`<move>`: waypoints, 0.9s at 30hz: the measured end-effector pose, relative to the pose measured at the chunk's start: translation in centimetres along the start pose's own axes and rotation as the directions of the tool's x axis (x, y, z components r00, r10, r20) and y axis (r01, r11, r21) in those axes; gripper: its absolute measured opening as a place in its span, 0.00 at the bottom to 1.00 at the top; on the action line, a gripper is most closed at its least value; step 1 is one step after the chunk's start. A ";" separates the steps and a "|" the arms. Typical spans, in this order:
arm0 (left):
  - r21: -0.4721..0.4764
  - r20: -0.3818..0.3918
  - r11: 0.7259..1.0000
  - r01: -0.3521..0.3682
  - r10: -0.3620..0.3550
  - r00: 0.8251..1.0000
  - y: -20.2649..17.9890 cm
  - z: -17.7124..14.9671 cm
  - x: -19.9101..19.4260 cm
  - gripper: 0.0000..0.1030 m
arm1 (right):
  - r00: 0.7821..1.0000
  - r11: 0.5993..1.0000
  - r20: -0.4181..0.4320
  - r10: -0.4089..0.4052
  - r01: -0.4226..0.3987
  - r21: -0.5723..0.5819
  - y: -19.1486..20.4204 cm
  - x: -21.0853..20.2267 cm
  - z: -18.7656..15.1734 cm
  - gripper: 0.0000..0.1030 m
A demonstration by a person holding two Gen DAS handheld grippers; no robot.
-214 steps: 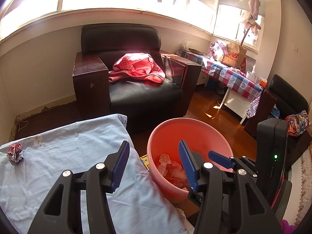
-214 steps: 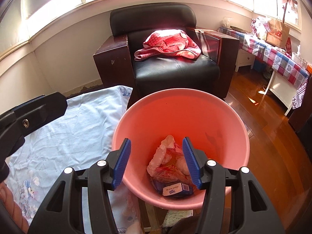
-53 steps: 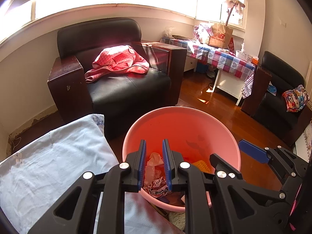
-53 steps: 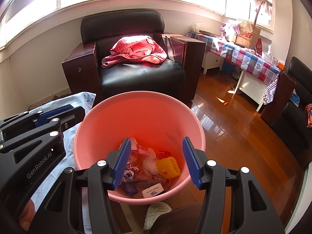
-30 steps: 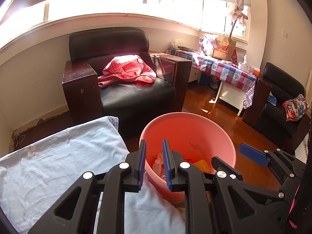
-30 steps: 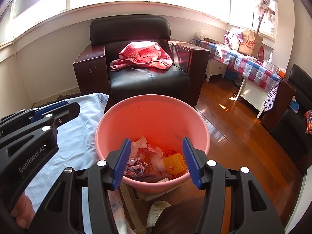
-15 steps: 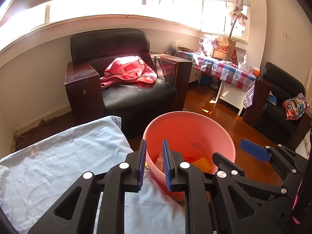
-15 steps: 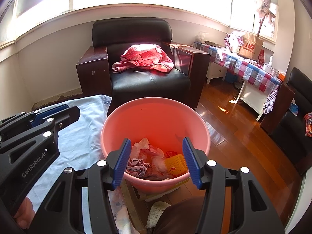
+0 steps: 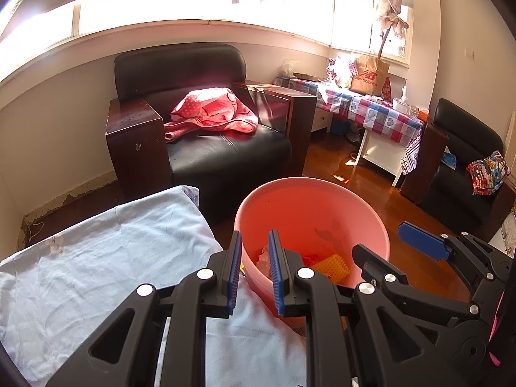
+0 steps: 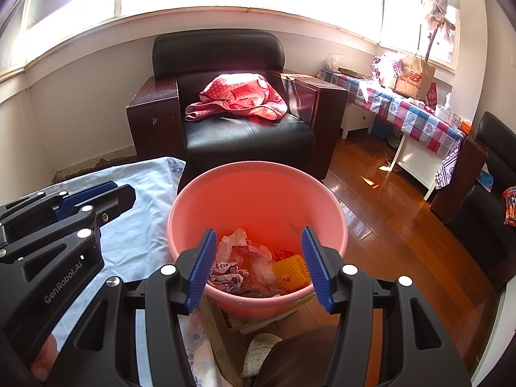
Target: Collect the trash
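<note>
A pink bucket (image 9: 309, 206) (image 10: 258, 193) stands on the floor beside the cloth-covered table. Inside lie crumpled paper and wrappers (image 10: 238, 258) and a yellow bumpy piece (image 10: 288, 272) (image 9: 332, 266). My left gripper (image 9: 256, 271) hovers over the bucket's near left rim, jaws a narrow gap apart with nothing between them. My right gripper (image 10: 259, 271) hangs over the bucket's near side, jaws wide open and empty. Each gripper shows in the other's view: the right gripper (image 9: 419, 245) at the right, the left gripper (image 10: 87, 200) at the left.
A light blue cloth (image 9: 113, 258) covers the table on the left. Behind the bucket is a black armchair (image 10: 248, 138) with a red dotted cloth (image 10: 242, 96). A checked-cloth table (image 10: 419, 116) and another black chair (image 9: 464, 174) stand on the right, on wooden floor.
The left gripper has drawn back slightly from the bucket. Both jaws keep the same gaps, and the right gripper has not moved.
</note>
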State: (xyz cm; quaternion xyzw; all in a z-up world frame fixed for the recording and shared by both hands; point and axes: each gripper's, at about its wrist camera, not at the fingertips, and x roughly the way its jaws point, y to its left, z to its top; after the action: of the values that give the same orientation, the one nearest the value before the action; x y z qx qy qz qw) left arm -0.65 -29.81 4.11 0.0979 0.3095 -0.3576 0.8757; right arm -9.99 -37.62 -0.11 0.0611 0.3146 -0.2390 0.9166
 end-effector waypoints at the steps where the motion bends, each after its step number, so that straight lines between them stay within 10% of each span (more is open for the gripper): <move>1: -0.001 0.000 1.000 0.000 0.000 1.000 0.0 0.0 0.0 0.16 | 1.000 1.000 -0.001 0.000 0.000 0.000 0.0 0.0 0.0 0.54; 27: -0.002 0.000 1.000 -0.001 0.001 1.000 -0.1 0.0 0.0 0.16 | 1.000 1.000 -0.001 -0.001 0.001 0.000 0.1 -0.1 0.1 0.54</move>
State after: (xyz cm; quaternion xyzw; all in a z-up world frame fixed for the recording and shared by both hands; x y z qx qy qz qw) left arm -0.75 -29.89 4.16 0.0974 0.3096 -0.3567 0.8760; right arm -9.95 -37.58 0.02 0.0612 0.3149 -0.2393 0.9164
